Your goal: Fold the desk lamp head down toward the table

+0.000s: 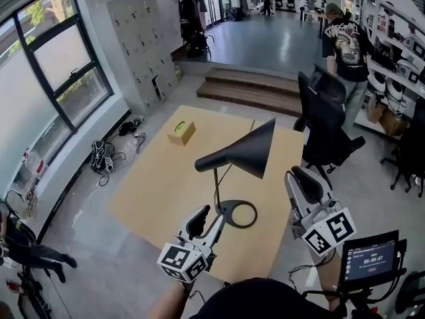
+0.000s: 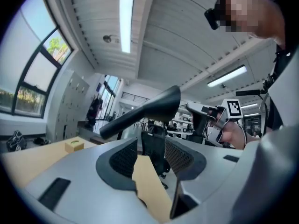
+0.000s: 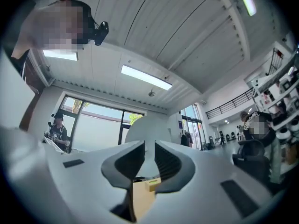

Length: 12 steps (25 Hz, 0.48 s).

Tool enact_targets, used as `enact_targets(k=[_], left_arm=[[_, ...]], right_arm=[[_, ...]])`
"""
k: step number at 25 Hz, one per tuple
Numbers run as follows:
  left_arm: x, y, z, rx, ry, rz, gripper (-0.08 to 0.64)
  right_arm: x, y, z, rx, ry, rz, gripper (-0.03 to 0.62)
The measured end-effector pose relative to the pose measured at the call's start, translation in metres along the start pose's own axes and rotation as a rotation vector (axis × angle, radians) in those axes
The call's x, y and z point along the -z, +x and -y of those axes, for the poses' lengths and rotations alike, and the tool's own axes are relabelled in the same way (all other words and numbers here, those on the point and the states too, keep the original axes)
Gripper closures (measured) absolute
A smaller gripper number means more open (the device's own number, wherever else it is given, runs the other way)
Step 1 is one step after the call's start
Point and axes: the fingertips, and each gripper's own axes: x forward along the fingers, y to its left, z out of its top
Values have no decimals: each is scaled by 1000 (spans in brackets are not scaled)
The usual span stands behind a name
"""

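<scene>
The desk lamp stands on the wooden table (image 1: 156, 181). It has a black cone head (image 1: 242, 151), a thin stem (image 1: 216, 188) and a ring base (image 1: 240, 214). The head is raised and tilted, its wide mouth up to the right. My left gripper (image 1: 202, 216) is open just left of the base, touching nothing. In the left gripper view the lamp head (image 2: 145, 110) hangs above the empty left gripper (image 2: 152, 148). My right gripper (image 1: 307, 181) floats right of the lamp, clear of it. The right gripper (image 3: 149, 155) is open by a narrow gap and holds nothing.
A small tan box (image 1: 180, 132) with a green top sits at the table's far left. A black office chair (image 1: 327, 121) stands off the far right corner, and a person (image 1: 346, 42) beyond it. Steps (image 1: 255, 88) lie behind the table, cables (image 1: 106, 153) on the floor at left.
</scene>
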Motion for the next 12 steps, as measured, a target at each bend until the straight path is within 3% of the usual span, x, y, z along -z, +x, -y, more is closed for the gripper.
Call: enact_targets(k=[6, 12], left_arm=[[-94, 25, 53, 105, 126, 198, 370], [-137, 48, 82, 198, 144, 295, 370]], right_arm=[[-28, 15, 3, -97, 38, 11, 522], [-43, 33, -9, -189, 156, 32, 522]])
